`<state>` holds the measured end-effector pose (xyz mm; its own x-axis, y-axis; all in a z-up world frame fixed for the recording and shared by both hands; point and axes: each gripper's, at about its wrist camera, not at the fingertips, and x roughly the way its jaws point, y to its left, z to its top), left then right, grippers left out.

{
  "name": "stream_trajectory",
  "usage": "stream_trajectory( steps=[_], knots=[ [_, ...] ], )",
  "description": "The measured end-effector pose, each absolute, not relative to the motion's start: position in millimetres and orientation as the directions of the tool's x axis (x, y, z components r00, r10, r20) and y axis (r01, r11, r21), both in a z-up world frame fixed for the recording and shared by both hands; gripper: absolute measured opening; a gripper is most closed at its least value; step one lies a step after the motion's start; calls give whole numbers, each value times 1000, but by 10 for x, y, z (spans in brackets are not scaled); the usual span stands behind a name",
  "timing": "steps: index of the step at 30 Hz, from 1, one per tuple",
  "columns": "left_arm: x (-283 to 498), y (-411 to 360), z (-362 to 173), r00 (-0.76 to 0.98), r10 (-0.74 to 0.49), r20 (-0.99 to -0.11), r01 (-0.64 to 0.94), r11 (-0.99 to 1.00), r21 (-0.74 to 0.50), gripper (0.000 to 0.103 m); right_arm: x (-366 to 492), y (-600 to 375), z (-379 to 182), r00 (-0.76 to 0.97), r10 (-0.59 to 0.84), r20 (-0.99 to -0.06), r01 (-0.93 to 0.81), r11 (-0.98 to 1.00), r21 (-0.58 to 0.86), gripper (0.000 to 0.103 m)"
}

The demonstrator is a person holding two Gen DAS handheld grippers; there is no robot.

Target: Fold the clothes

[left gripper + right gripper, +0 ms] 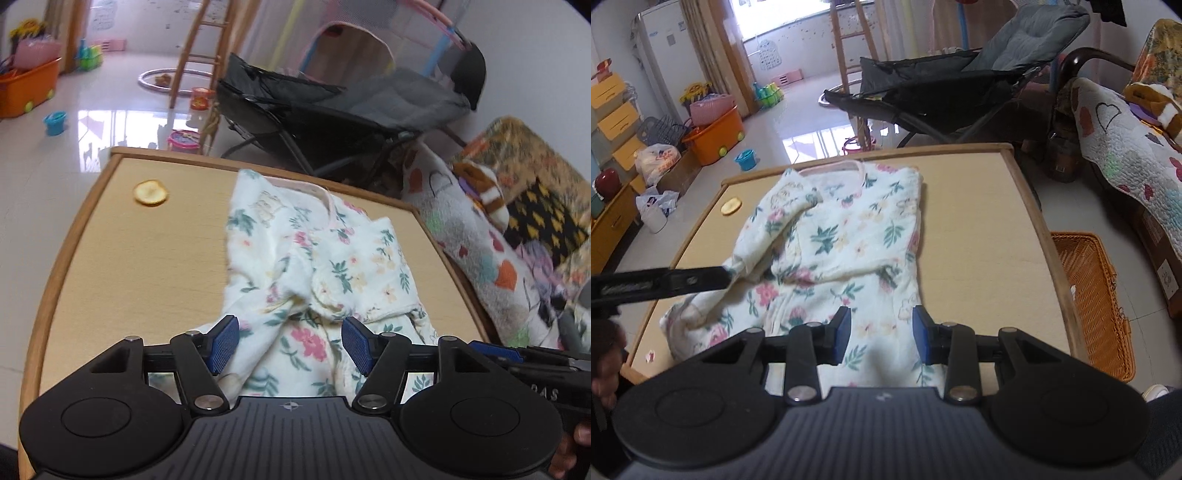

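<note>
Ribbed blue-padded left tongs (pixel 290 341), fleecy floral garment (pixel 317 258)

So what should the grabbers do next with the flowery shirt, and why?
Probably the left gripper should close on the bunched sleeve and lay it flat across the floral top. Its pads stand open, with that sleeve lying crumpled along one side, while the other side already looks folded in.

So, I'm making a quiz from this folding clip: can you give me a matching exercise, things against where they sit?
Things:
1. floral garment
2. round yellow slice
3. wicker basket
4. orange bin

Places:
A. floor, right of the table
B. far-left corner of the table
C. floor, far left
D. middle of the table

Pairs: 1-D, 2-B, 3-A, 4-C
</note>
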<state>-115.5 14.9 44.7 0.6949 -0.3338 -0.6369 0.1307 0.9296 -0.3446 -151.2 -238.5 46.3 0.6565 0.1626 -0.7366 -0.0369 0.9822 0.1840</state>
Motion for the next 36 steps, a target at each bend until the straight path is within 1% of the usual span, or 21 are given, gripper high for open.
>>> stream_trajectory(
  steps=[4, 7, 10, 13, 19, 27, 36],
  knots=[
    [-1287, 297, 431, 713, -334, -616, 101, 919, -381, 64, -1401, -2392, 513, 670, 125, -732, -26, 989, 145, 36],
    [-1354, 396, 399, 726, -338, -600, 83, 908, -410, 64, -1273, -2435, 550, 682, 116, -722, 11, 985, 170, 36],
    [-1343, 479, 347, 734, -347, -584, 75, 896, -438, 64, -1115, -2444, 553, 685, 91, -723, 40, 986, 163, 36],
    [-1303, 499, 332, 739, -343, -579, 79, 899, -431, 64, -965, -2446, 534, 681, 66, -729, 66, 986, 151, 36],
    [-1323, 495, 418, 785, -339, -518, 123, 905, -406, 64, -708, -2451, 405, 659, 56, -750, 125, 975, 182, 35],
    [-1306, 600, 431, 792, -339, -508, 86, 885, -457, 64, -581, -2337, 200, 612, 49, -789, 132, 978, 163, 35],
    [-1279, 612, 424, 794, -348, -498, 73, 868, -491, 64, -598, -2261, 116, 592, 53, -804, 123, 980, 155, 35]
  ],
)
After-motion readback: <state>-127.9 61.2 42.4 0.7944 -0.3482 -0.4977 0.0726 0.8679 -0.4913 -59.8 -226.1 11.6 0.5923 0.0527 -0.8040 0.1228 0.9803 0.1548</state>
